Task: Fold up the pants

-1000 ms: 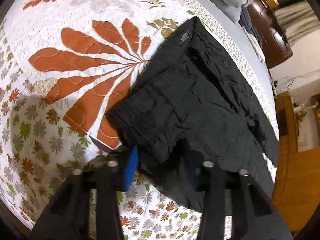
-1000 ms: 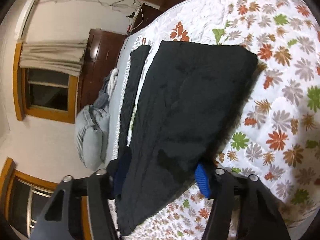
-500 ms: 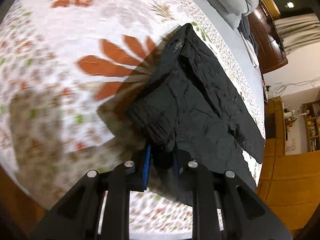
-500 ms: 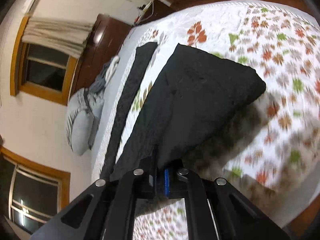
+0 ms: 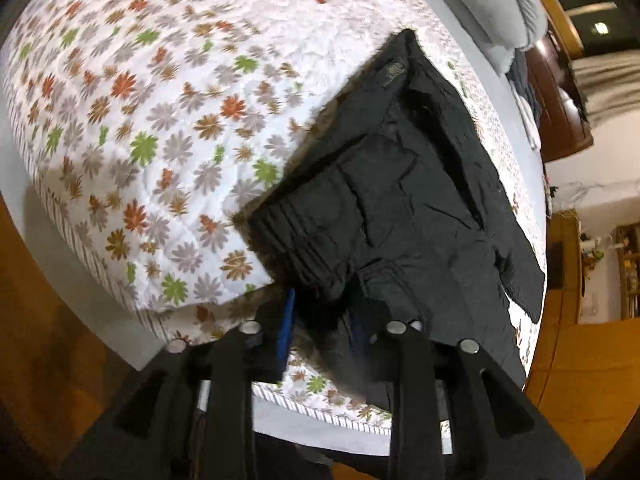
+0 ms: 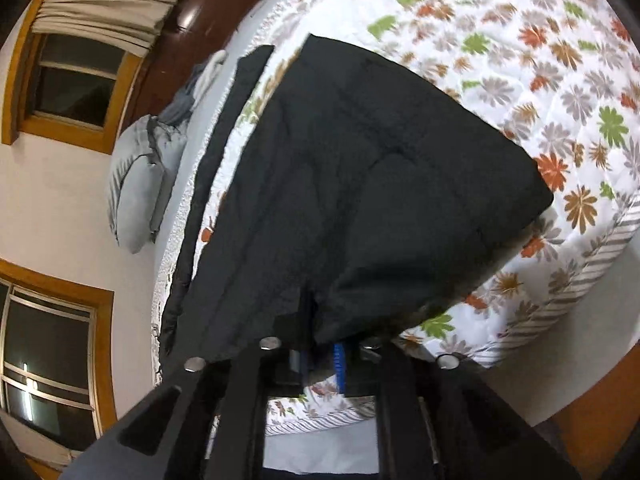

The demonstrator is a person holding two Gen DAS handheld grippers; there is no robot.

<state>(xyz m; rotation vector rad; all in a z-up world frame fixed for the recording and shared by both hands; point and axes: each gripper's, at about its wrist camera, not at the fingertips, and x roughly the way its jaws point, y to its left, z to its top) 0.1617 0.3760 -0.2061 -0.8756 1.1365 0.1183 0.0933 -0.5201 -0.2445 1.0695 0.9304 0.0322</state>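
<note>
Black plastic fingers with blue pads fill the near edge of both views. The left gripper (image 5: 320, 320) has its jaws narrowed onto the ribbed waistband of the black pants (image 5: 400, 208); the right gripper (image 6: 322, 354) pinches a bunched fold of the same pants (image 6: 360, 200) between nearly closed jaws. Both point forward and down over the bed's corner, where grey fabric and wooden floor (image 5: 40, 300) show below.

Beyond the fingers, the pants lie spread on a white quilted bedspread (image 5: 140, 120) printed with small orange, green and grey flowers and edged with a striped band. Their cloth is matte and creased, with a flapped pocket and a small label near the far waistband corner. One leg trails toward the far side of the mattress.

Farther off sit a grey pillow (image 6: 136, 184), a dark wooden cabinet (image 6: 188, 20), a cream wall and wood-framed windows (image 6: 72, 88) under gathered curtains.
</note>
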